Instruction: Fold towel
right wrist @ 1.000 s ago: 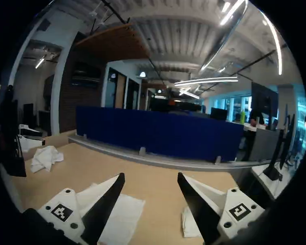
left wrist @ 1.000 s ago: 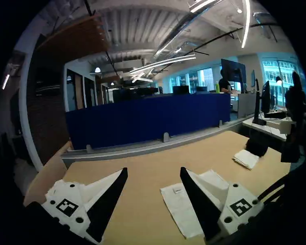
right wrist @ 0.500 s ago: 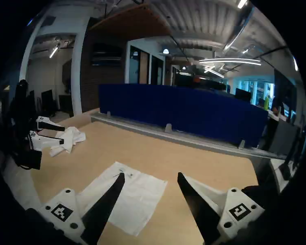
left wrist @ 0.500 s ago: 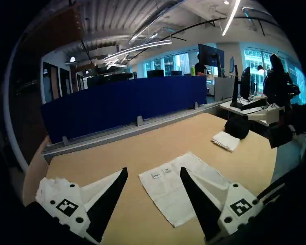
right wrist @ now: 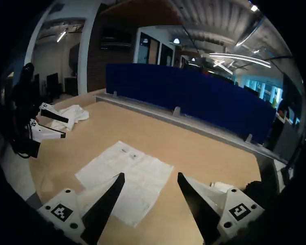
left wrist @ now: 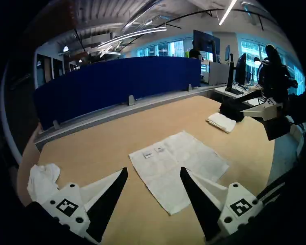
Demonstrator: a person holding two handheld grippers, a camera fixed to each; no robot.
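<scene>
White towel flat, unfolded, creased, w/ tags near far edge.

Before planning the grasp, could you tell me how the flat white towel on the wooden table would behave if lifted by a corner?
The creased, flat white towel probably drapes limply. It looks thin, so likely light. Pushed on the smooth wooden table, it may bunch or slide.

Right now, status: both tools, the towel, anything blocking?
Left tool open, empty. Right tool open, empty. Towel flat on table, unfolded, not gripped. Crumpled towel and folded towel lie well apart from it.
</scene>
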